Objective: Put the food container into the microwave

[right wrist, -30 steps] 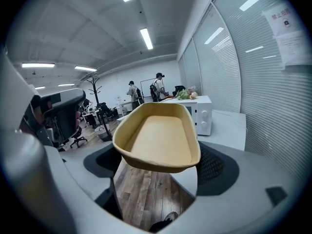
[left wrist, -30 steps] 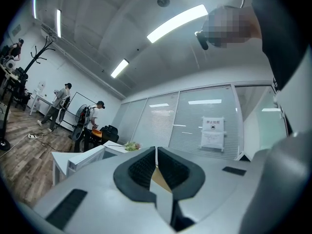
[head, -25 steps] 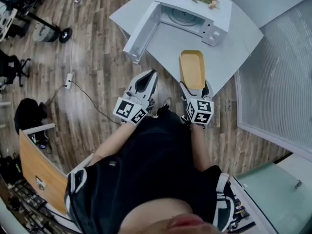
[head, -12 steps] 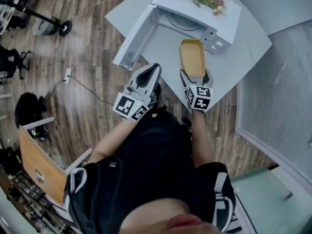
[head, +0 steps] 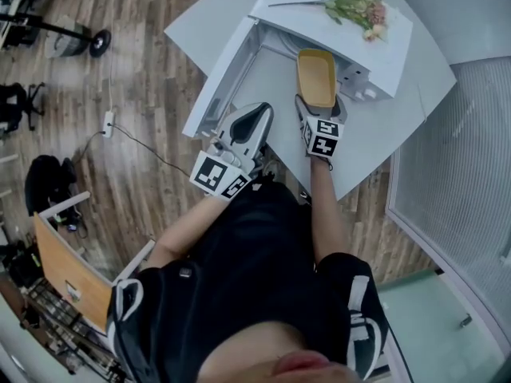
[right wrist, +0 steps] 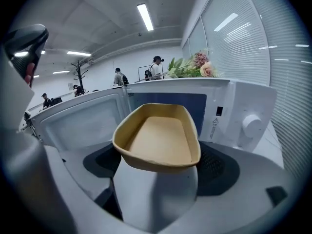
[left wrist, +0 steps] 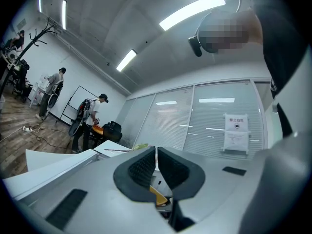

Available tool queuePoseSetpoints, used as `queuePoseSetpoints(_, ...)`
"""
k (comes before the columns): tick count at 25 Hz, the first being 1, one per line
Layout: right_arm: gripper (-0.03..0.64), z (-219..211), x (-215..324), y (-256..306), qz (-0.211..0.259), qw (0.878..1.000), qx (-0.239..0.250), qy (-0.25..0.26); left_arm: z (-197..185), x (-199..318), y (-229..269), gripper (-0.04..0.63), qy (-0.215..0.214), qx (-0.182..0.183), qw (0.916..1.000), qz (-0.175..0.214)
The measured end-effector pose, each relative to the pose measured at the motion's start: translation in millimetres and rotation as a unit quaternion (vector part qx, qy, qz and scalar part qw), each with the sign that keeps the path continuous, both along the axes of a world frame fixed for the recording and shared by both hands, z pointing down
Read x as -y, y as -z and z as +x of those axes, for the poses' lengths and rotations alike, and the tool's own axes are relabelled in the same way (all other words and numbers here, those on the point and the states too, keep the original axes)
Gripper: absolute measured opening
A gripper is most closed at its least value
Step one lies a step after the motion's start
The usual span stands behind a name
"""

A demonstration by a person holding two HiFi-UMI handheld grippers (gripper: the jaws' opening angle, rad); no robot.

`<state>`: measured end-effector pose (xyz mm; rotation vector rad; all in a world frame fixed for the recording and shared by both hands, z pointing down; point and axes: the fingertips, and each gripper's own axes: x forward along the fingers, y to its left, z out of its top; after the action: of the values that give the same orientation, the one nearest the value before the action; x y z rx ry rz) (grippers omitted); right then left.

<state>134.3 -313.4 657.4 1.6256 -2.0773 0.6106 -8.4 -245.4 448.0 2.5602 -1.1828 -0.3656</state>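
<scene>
A shallow yellow food container (head: 316,76) is held out level, and my right gripper (head: 318,115) is shut on its near end. Its far end sits at the mouth of the white microwave (head: 343,34), whose door (head: 226,72) is swung open to the left. In the right gripper view the empty container (right wrist: 158,138) fills the middle, over the right gripper (right wrist: 159,168), with the microwave cavity (right wrist: 202,105) just behind it. My left gripper (head: 251,126) is shut and empty, near the table's front edge below the door. In its own view the left gripper (left wrist: 156,161) has its pads touching.
A bunch of flowers (head: 357,6) lies on top of the microwave. The control panel with a round knob (right wrist: 250,124) is right of the cavity. The white table (head: 389,131) ends just in front of me; wooden floor with a cable (head: 144,156) lies to the left.
My right gripper has carried the container forward, from over the table to the microwave's opening. My left gripper has moved forward a little and stays shut.
</scene>
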Motion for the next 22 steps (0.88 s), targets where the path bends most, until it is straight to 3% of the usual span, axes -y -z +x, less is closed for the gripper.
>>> queuePoseSetpoints(9,0.48,-0.6,78.1,-40.5,0.023,0.999,-0.011,-0.032,1.7,57.6,-26.1,0.034,-0.013,-0.006,0.9998,-0.014)
queuePoseSetpoints(22,0.482,1.3,125.4,-74.4,0.015,0.998,-0.03,-0.044,-4.2,80.6,-43.2,0.034,-0.016,-0.019,0.999,-0.036)
